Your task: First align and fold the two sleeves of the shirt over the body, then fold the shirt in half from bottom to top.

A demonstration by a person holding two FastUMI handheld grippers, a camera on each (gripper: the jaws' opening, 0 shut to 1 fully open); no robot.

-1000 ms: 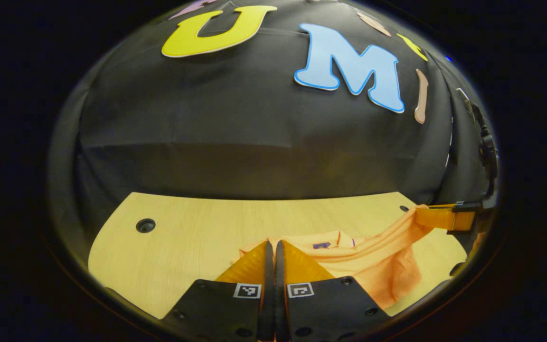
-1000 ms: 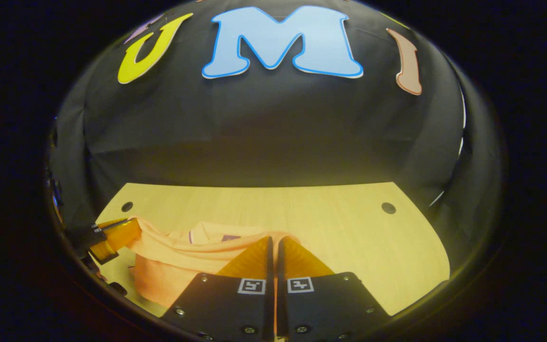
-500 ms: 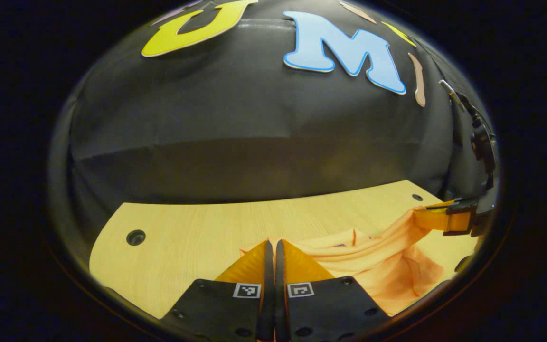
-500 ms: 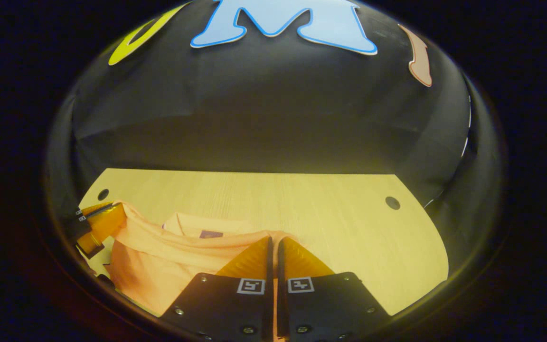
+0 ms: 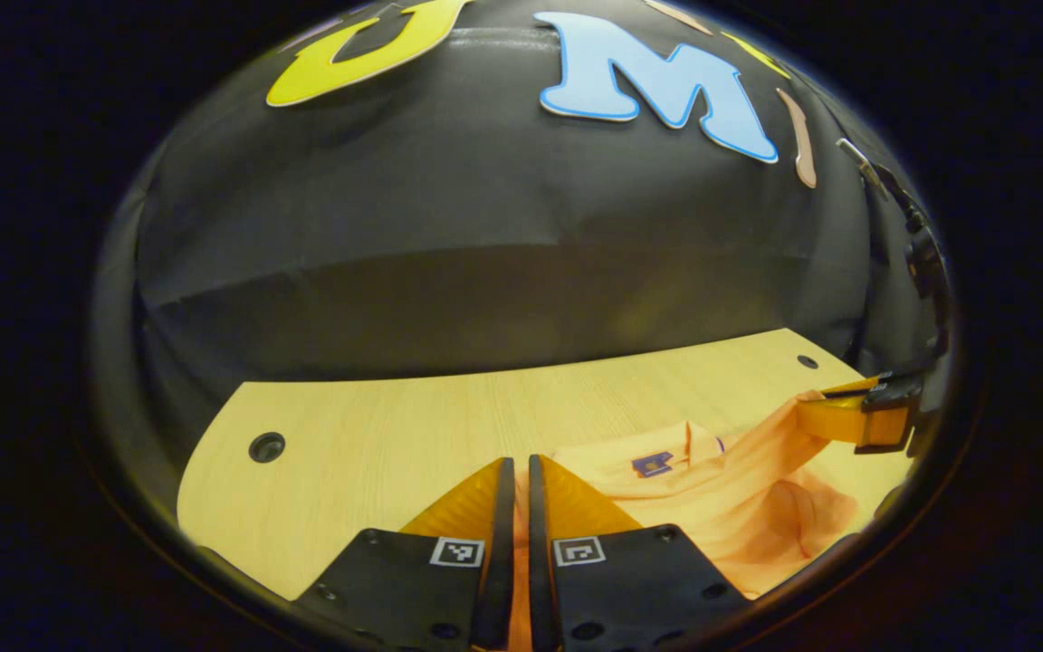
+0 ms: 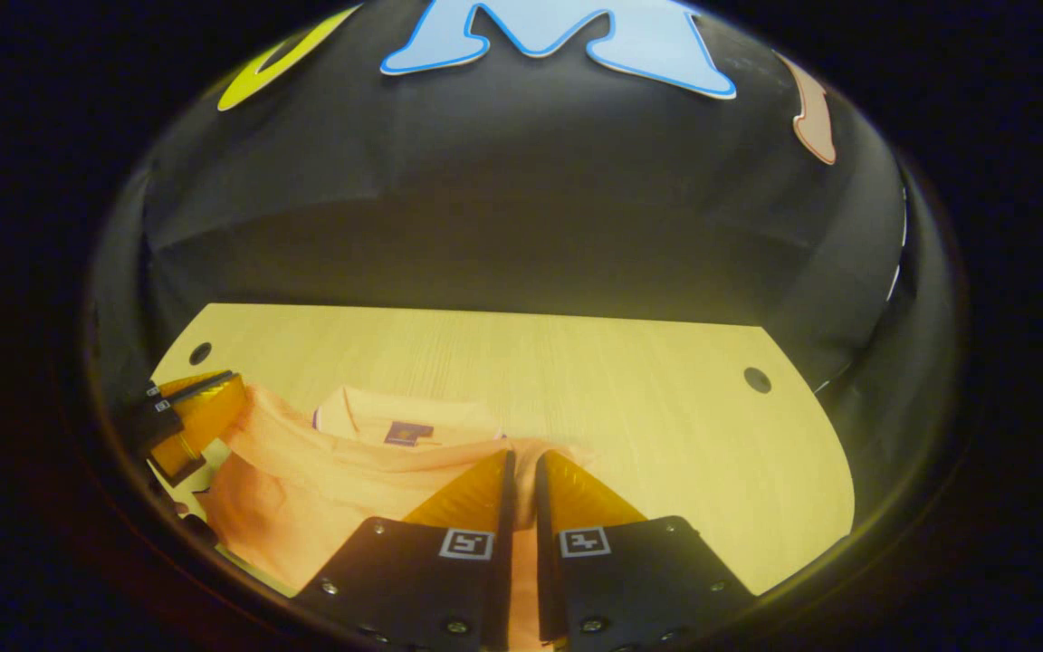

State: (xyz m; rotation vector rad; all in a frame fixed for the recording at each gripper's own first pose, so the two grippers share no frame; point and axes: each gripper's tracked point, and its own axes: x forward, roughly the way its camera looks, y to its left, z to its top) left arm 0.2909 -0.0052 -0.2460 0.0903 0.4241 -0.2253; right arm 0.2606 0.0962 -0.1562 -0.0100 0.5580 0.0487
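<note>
Both tongs, left tongs [image 5: 514,466] and right tongs [image 6: 519,460], clench the orange shirt's [image 5: 712,507] hem, lifted off the desk [image 5: 377,444].

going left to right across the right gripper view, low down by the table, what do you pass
Left hand-held gripper → shirt label → right hand-held gripper → bare table → table hole.

left gripper view low over the table [image 5: 377,426], facing the booth's back wall, right gripper view likewise, close in, both sharing the shirt [image 5: 721,507] and tabletop
</note>
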